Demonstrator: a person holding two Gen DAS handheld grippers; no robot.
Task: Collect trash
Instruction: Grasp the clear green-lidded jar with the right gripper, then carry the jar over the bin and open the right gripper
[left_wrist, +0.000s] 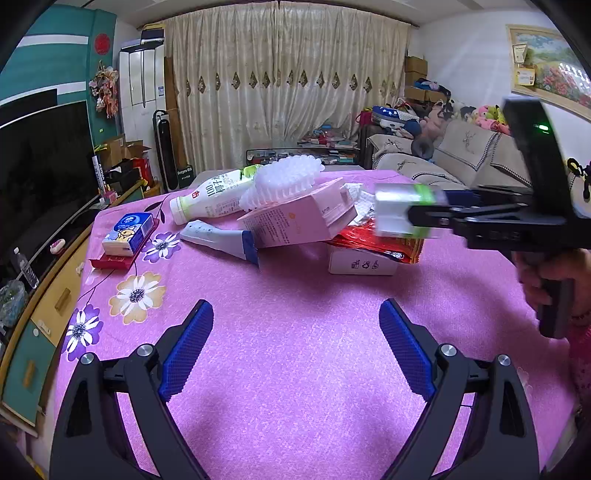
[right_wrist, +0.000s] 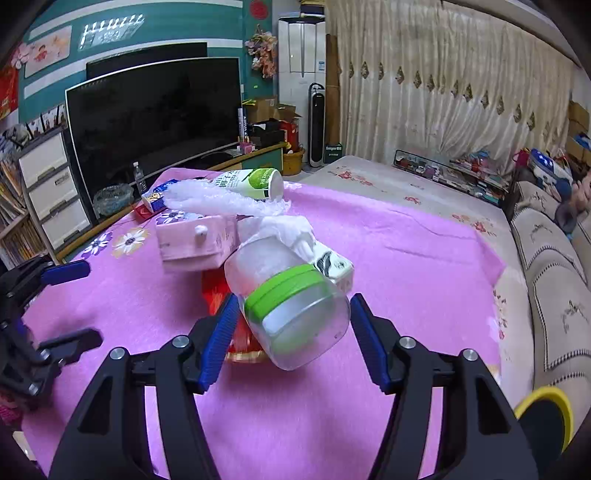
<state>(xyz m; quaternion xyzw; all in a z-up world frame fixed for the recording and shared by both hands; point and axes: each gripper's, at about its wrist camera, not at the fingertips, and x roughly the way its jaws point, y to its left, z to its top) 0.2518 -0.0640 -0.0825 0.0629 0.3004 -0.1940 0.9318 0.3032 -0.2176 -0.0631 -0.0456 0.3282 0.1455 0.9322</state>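
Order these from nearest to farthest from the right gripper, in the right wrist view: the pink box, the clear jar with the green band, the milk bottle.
1. Clear jar with the green band, between the fingers of the right gripper.
2. Pink box, beyond the jar, toward the left.
3. Milk bottle, lying at the far side of the pile.

The clear jar (left_wrist: 404, 214) is smeared by motion blur in the left wrist view; the red wrapper (right_wrist: 221, 295) is largely hidden beneath it
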